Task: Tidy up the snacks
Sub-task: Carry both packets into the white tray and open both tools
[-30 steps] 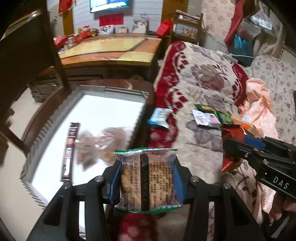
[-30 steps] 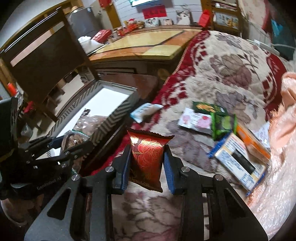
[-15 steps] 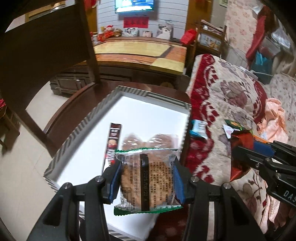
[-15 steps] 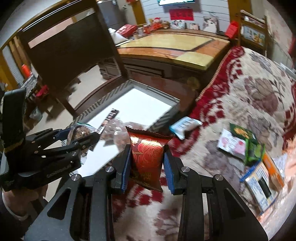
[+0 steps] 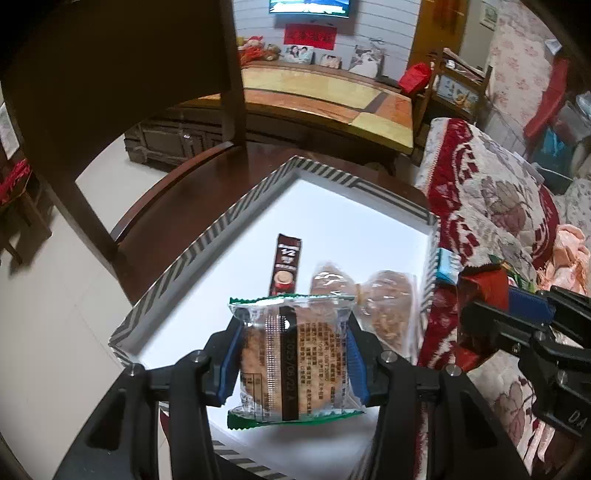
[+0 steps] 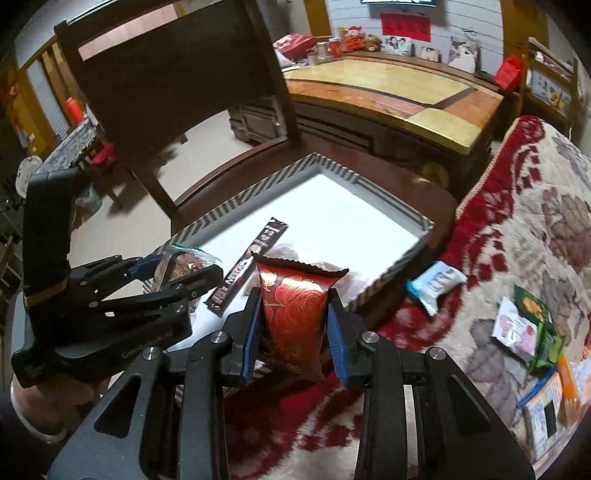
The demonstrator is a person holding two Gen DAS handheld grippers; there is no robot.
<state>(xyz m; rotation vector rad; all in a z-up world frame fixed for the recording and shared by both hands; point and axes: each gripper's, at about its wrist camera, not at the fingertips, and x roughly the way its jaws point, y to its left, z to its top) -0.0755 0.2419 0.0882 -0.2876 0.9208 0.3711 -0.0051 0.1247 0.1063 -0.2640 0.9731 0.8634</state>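
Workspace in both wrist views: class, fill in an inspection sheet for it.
Surface: white tray with striped rim, on a dark wooden chair.
Job's things: coffee stick and clear bagged snacks lying in the tray.
Clutter: loose packets on the floral blanket.
Grippers: left gripper clamps a biscuit pack; right gripper clamps a red packet.
Cables: nothing seen.
Surroundings: wooden table, television.

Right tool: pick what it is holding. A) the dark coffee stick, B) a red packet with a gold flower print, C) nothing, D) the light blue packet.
B: in the right wrist view the right tool has its blue pads pressed on both sides of the red packet, while the coffee stick lies in the box and the light blue packet lies on the blanket.
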